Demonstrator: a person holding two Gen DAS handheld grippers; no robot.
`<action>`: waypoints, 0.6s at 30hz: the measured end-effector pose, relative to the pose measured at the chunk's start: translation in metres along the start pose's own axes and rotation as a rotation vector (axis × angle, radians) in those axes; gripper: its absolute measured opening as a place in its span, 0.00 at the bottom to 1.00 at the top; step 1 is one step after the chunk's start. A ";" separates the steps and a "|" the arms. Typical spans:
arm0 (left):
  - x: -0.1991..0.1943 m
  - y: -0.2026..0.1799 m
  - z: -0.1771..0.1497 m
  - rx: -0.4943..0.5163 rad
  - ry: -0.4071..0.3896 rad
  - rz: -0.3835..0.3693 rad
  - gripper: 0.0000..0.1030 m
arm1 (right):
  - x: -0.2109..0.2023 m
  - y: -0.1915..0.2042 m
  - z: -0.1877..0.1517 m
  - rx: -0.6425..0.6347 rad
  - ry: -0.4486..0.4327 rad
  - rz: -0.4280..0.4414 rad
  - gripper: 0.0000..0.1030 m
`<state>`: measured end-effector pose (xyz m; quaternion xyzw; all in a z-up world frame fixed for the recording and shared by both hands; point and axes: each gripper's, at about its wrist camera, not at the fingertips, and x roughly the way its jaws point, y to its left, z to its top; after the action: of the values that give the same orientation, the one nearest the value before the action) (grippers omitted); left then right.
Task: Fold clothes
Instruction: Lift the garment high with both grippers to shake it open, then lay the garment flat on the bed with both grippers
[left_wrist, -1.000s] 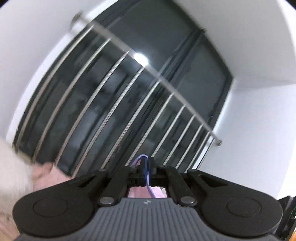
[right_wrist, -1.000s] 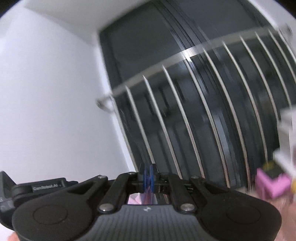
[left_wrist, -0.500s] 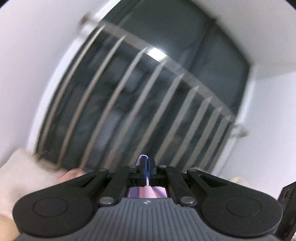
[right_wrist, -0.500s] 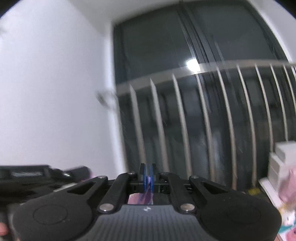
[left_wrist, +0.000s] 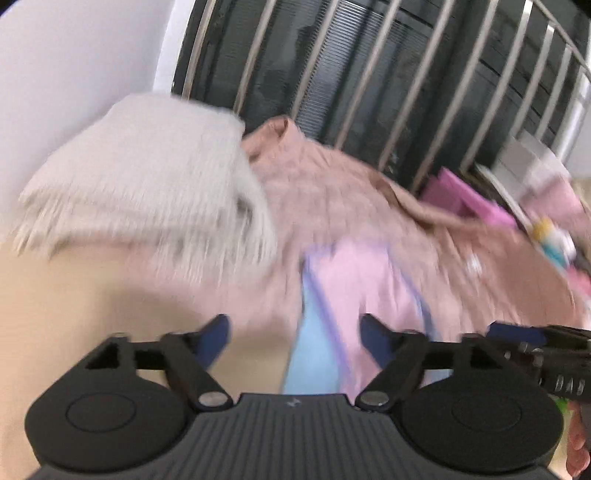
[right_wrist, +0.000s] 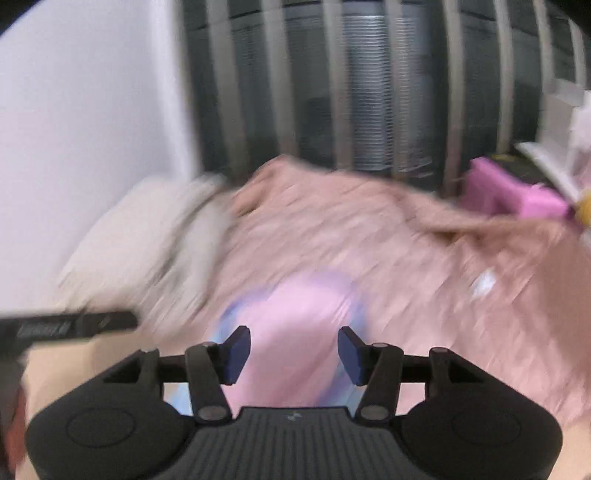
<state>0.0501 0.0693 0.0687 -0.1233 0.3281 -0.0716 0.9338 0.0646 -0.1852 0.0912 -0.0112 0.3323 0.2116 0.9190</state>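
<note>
**Pink garment dropped between open jaws**

Pink garment (left_wrist: 354, 291), trimmed in pale blue and lilac, lies just ahead of both claws. The left gripper (left_wrist: 295, 341) has just been opening and its jaws stand wide apart, the cloth between them but not pressed by either pad. The right gripper (right_wrist: 293, 352) has likewise been opening; its jaws stand partly apart, with the same pink cloth showing in the gap and no pad clamped on it. Blur hides whether the cloth has settled flat.

It looks thin, light and limp, so it will likely sag and slide; the trimmed edges or corners seem the best places to pinch. It rests on a dusty-pink garment (left_wrist: 369, 206) spread beneath. To the left sits a folded cream knit (left_wrist: 147, 184). At the far right a magenta box (left_wrist: 469, 199) stands near a railing (left_wrist: 369, 74); its contents cannot be made out.
</note>
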 end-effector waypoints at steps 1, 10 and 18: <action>-0.005 -0.001 -0.020 0.015 0.017 -0.009 0.86 | -0.003 0.006 -0.024 -0.022 0.037 0.039 0.49; 0.020 -0.043 -0.056 0.090 0.056 -0.050 0.01 | 0.013 0.007 -0.084 0.012 0.041 -0.067 0.02; 0.028 -0.018 -0.021 -0.081 0.043 -0.109 0.00 | -0.005 -0.014 -0.060 0.068 -0.090 -0.064 0.00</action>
<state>0.0577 0.0421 0.0406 -0.1770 0.3436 -0.1120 0.9155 0.0300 -0.2096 0.0455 0.0191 0.2972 0.1707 0.9392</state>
